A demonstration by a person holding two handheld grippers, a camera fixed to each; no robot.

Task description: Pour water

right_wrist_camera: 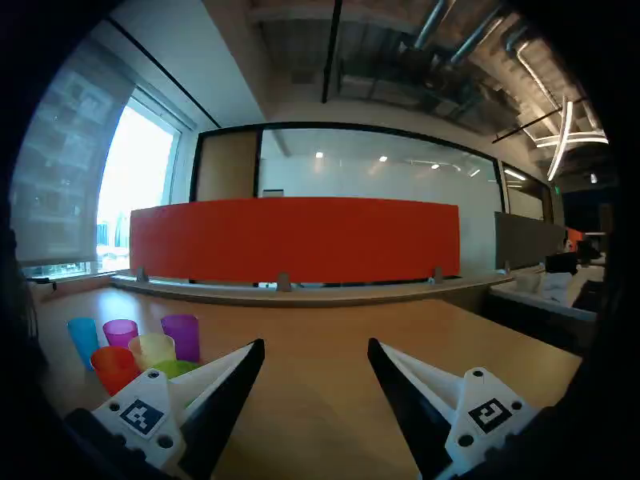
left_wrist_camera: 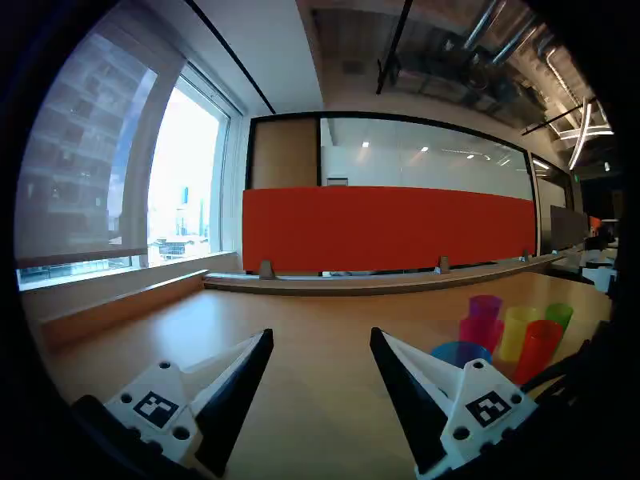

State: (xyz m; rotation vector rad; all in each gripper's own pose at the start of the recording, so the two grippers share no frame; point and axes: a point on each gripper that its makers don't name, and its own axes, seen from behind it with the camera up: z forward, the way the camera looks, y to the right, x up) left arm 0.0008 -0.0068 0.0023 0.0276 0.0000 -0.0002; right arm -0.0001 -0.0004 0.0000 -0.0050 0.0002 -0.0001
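A tall window (left_wrist_camera: 180, 192) takes up the left wall. A long red screen (left_wrist_camera: 388, 228) runs along the far edge of a wide wooden table (left_wrist_camera: 336, 308), with a glass wall (left_wrist_camera: 424, 152) behind it. Pipes (left_wrist_camera: 496, 32) and strip lights (left_wrist_camera: 584, 128) hang under the ceiling. In the right gripper view, more desks (right_wrist_camera: 552, 288) stand off to the right.

A cluster of plastic cups (left_wrist_camera: 512, 332) stands upright and close together on the table: purple, pink, yellow, green, red and blue. In the left gripper view it sits to the right of the left gripper (left_wrist_camera: 320, 332), near its right finger (left_wrist_camera: 408, 384), which partly hides the blue cup. In the right gripper view the cups (right_wrist_camera: 152, 350) sit left of the right gripper (right_wrist_camera: 316, 342), the green and red ones partly behind its left finger (right_wrist_camera: 224, 392). The cups thus stand between the two grippers.

Both grippers are held low and level over the table, pointing toward the screen. Each has its fingers spread wide over bare table and holds nothing.
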